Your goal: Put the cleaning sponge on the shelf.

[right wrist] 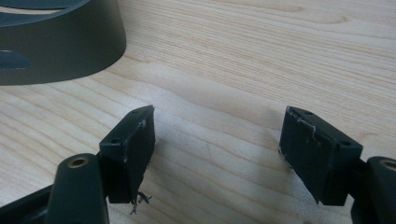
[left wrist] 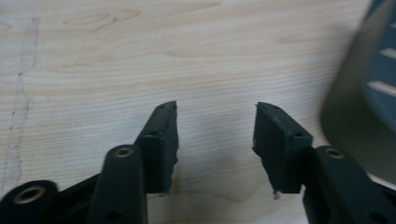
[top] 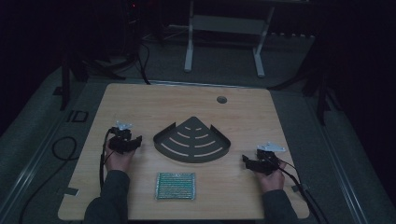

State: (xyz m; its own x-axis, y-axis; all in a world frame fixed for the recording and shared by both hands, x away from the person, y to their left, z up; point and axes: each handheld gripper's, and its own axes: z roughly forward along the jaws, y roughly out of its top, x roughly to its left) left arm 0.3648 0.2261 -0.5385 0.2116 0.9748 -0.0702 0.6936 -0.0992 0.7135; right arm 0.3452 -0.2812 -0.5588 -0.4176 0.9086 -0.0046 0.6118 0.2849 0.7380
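A dark grey quarter-round corner shelf (top: 193, 140) with slots lies in the middle of the wooden table (top: 140, 100). A small green-and-silver rectangular pad (top: 175, 185) lies in front of it, near the front edge. My left gripper (top: 133, 141) rests left of the shelf, open, nothing between its jaws (left wrist: 216, 135); the shelf's rim (left wrist: 348, 107) shows at the right of the left gripper view. My right gripper (top: 249, 163) rests right of the shelf, open and empty (right wrist: 218, 144); the shelf's wall (right wrist: 60, 51) sits at the upper left of the right gripper view.
A round cable hole (top: 222, 99) is near the table's far edge. Cables trail from both grippers off the table's sides. White table legs (top: 189, 46) stand on the floor beyond. The surroundings are dark.
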